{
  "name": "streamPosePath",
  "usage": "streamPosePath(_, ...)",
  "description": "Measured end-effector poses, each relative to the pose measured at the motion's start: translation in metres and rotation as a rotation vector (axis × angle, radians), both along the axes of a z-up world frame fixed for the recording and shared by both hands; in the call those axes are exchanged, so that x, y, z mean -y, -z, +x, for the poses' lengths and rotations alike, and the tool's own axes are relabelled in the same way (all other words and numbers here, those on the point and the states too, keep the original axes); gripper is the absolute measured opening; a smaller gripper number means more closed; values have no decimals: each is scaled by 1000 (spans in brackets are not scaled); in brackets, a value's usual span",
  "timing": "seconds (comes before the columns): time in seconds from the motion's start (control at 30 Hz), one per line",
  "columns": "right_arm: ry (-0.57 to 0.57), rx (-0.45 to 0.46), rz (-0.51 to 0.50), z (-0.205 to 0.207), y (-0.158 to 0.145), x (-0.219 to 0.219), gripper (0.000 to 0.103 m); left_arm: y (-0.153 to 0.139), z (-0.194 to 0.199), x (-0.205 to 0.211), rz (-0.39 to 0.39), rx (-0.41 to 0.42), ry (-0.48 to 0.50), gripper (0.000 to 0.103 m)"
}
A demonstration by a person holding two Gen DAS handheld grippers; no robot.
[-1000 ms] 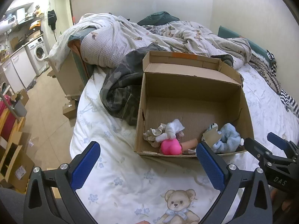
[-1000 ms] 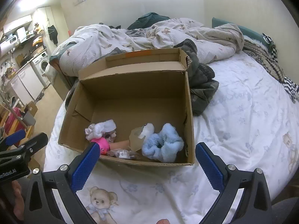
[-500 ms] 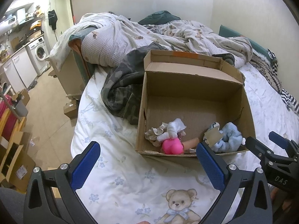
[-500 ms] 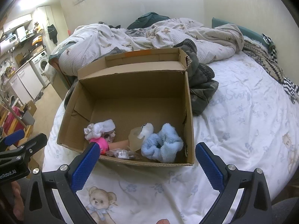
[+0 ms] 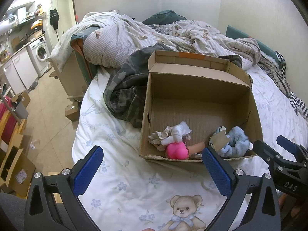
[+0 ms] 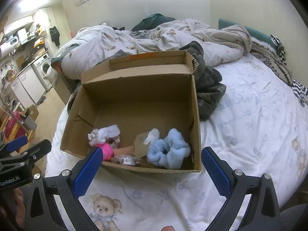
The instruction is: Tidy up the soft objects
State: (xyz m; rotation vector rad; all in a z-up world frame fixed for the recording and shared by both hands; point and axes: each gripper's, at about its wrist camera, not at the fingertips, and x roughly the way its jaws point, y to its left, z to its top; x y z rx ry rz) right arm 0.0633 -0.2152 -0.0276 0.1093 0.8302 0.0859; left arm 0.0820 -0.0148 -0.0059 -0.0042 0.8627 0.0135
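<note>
Both hand-held grippers, left (image 5: 152, 165) and right (image 6: 150, 165), hang released and empty above the bed (image 6: 250, 119), just short of the cardboard box (image 5: 146, 104). Soft objects cluster at the box's 6 o'clock wall: a pink toy (image 5: 176, 150) and a blue fluffy scrunchie (image 6: 169, 150). Risk, as a judgement: reaching in low could snag the near wall and drag the light box across the sheet. Compared with a second ago, the box sits slightly farther off; nothing inside has moved.
</note>
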Motion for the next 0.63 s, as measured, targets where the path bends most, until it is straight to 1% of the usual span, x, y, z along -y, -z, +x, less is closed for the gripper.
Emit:
streamPosePath(0.37, 1, 9, 12, 1, -5, -2, 103, 5, 1, 1, -16, -16, -8, 102)
streamPosePath(0.63, 6, 21, 31, 0, -8, -1, 103, 4, 1, 0, -32, -10, -6, 102)
